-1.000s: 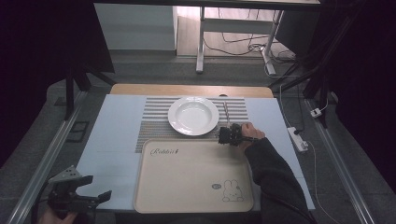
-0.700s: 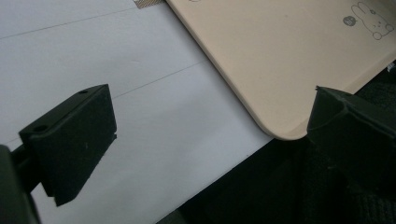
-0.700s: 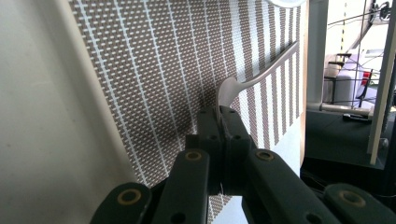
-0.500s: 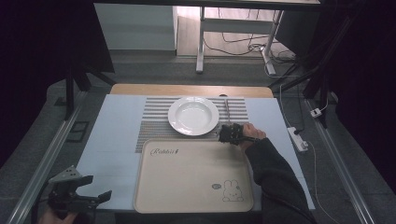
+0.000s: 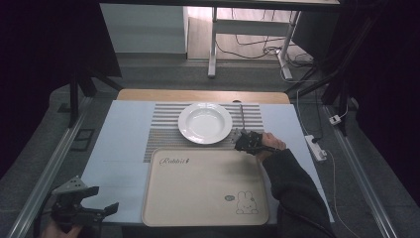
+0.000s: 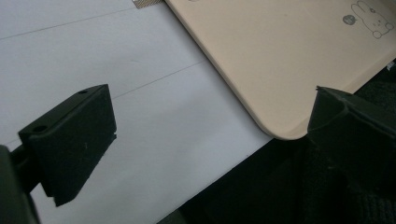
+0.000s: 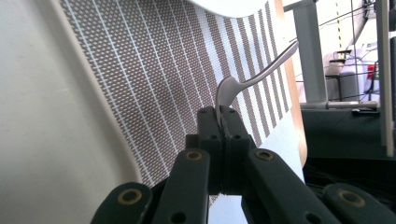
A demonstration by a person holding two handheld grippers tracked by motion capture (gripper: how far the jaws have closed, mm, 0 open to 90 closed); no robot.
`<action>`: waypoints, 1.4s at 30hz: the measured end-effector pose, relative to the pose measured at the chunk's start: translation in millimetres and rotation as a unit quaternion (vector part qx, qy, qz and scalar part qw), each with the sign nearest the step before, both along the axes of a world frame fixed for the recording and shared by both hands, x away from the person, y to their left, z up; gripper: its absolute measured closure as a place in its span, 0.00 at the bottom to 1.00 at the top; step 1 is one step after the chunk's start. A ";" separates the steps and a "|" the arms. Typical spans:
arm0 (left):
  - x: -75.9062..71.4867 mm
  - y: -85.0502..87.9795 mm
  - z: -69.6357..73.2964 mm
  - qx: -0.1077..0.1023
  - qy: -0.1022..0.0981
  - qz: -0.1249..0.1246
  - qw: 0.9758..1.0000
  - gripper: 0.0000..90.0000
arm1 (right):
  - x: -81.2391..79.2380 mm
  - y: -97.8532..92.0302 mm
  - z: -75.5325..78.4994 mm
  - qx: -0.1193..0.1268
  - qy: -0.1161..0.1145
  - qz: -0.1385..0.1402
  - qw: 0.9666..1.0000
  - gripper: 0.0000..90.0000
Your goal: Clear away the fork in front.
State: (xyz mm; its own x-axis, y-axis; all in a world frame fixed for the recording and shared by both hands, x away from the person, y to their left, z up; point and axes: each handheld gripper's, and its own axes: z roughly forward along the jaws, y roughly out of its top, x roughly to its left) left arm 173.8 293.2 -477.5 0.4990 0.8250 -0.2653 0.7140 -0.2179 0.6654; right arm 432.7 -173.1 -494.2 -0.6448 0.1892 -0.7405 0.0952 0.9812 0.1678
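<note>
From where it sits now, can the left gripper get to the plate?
Probably not without a long move. The left gripper hangs open at the table's near left corner, and the plate sits far across, beyond the tray. Nothing tall blocks the way.

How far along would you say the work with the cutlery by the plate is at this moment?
Done: the right gripper is shut on the metal utensil, pinching its broad end. In hand: the utensil's handle slants up over the striped placemat, beside the white plate. Left: setting it down somewhere; the beige tray holds nothing yet. The left gripper waits open at the table's near left corner.
</note>
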 end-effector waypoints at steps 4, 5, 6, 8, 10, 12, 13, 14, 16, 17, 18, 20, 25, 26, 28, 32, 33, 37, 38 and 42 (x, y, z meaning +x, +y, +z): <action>0.2 -0.6 0.0 0.001 -0.001 -0.002 1.000 0.01 | -8.7 -6.9 8.6 0.038 0.008 -0.002 0.999 1.00; 0.2 -0.8 0.1 0.002 -0.001 -0.002 1.000 0.01 | -11.3 -8.2 10.0 0.042 0.007 -0.004 0.999 1.00; 0.2 -0.8 0.1 0.002 -0.001 -0.002 1.000 0.01 | -14.1 -9.5 10.7 0.053 0.011 -0.010 0.999 1.00; 0.0 -1.2 0.3 0.003 -0.002 -0.003 1.000 0.01 | -15.4 -11.1 12.2 0.059 0.014 -0.006 0.998 1.00; -0.1 -2.1 0.4 0.007 -0.003 -0.005 1.000 0.01 | -21.9 -15.2 15.5 0.088 0.020 -0.015 0.996 1.00; -0.3 -3.6 0.5 0.012 -0.005 -0.006 1.000 0.01 | -25.8 -19.1 18.7 0.105 0.025 -0.017 0.994 1.00; -0.4 -4.1 0.6 0.015 -0.005 -0.007 1.000 0.01 | -28.0 -21.0 20.5 0.116 0.030 -0.018 0.993 1.00; -0.4 -4.4 0.7 0.017 -0.005 -0.008 1.000 0.00 | -30.4 -23.0 21.8 0.127 0.031 -0.018 0.991 1.00; -0.5 -5.1 0.6 0.018 -0.005 -0.007 1.000 0.00 | -35.7 -26.9 25.7 0.145 0.038 -0.019 0.989 1.00; -0.4 -5.2 0.6 0.018 -0.005 -0.008 1.000 0.00 | -38.2 -28.9 27.5 0.155 0.040 -0.019 0.987 1.00; -0.4 -5.2 0.6 0.018 -0.005 -0.008 1.000 0.00 | -38.2 -28.9 27.5 0.155 0.040 -0.019 0.987 1.00; -0.3 -5.6 0.8 0.020 -0.005 -0.010 1.000 0.00 | -47.0 -34.3 33.3 0.188 0.053 -0.022 0.981 1.00; -0.3 -7.6 0.9 0.026 -0.006 -0.016 1.000 0.00 | -62.3 -42.1 40.8 0.238 0.077 -0.020 0.968 1.00; -0.5 -8.1 1.2 0.029 -0.007 -0.019 0.999 0.00 | -65.1 -43.5 41.8 0.247 0.081 -0.018 0.965 1.00; -0.7 -8.9 1.3 0.031 -0.008 -0.021 0.999 0.00 | -68.2 -44.9 42.7 0.256 0.086 -0.018 0.963 1.00; -0.4 -10.7 1.9 0.034 -0.007 -0.032 0.999 0.00 | -84.0 -51.9 45.4 0.294 0.113 -0.013 0.949 1.00; 0.0 -11.6 2.1 0.033 -0.008 -0.036 0.999 0.00 | -87.3 -53.2 45.7 0.302 0.118 -0.013 0.946 1.00; 3.1 -17.0 3.6 0.022 -0.019 -0.066 0.997 0.00 | -99.5 -57.6 47.6 0.324 0.131 -0.005 0.937 1.00; 5.0 -19.1 3.8 0.019 -0.016 -0.076 0.997 0.00 | -99.5 -57.6 47.6 0.324 0.131 -0.005 0.937 1.00; 12.5 -28.3 4.2 0.020 -0.018 -0.106 0.994 0.00 | -110.3 -59.6 48.0 0.340 0.146 0.008 0.929 1.00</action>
State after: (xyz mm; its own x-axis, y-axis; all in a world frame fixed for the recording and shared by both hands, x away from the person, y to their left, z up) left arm 186.3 264.8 -473.3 0.6719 0.7093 -0.2133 0.6249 -0.3882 0.6774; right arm 322.4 -232.6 -446.2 -0.8062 0.5372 -0.2477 0.2190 0.6601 0.7186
